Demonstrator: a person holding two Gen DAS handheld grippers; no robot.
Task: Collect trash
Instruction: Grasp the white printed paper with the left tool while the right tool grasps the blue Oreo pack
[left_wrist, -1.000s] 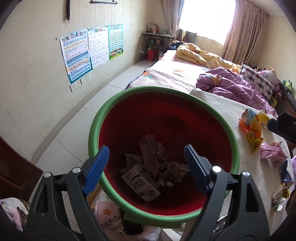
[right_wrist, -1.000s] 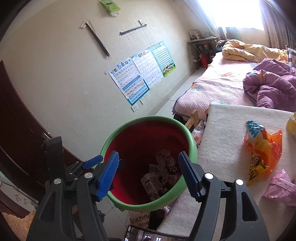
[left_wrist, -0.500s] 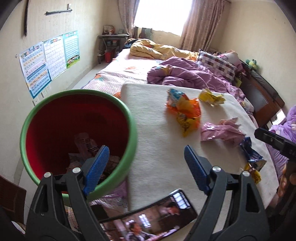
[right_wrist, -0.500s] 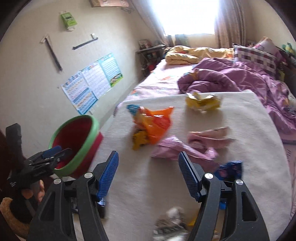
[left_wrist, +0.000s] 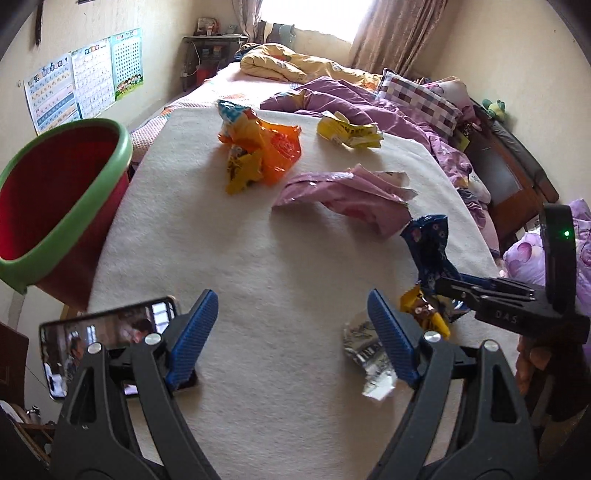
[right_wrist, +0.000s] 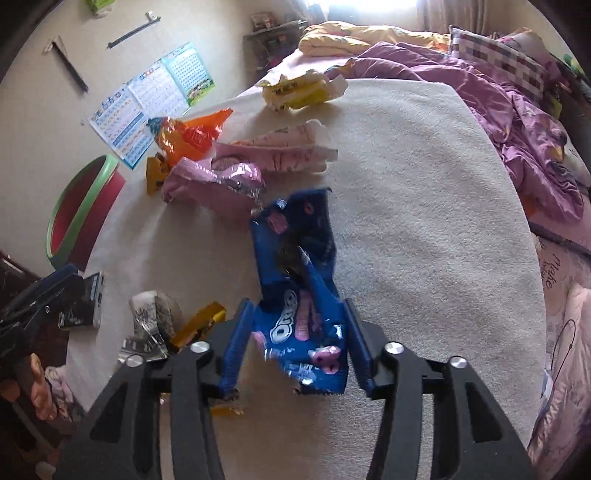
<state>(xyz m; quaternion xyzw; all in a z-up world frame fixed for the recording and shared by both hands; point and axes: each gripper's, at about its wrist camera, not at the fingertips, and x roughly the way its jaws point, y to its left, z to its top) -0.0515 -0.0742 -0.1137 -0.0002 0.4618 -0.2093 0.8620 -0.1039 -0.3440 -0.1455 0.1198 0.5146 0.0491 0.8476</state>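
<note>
- right gripper (right_wrist: 295, 343) jaws closing, blue Oreo wrapper (right_wrist: 299, 291) between them, on white mat (right_wrist: 424, 221)
- left gripper (left_wrist: 291, 332) jaws wide open, nothing between
- red bin (left_wrist: 55, 206) off mat's left edge

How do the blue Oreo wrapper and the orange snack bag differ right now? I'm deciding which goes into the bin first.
The blue Oreo wrapper stands up between the right gripper fingers, whose jaws are closing on it; the orange snack bag lies untouched on the white blanket. The wrapper sits at the near edge, the bag farther back, closer to the red bin. Both are crumpled, empty-looking packaging.
</note>
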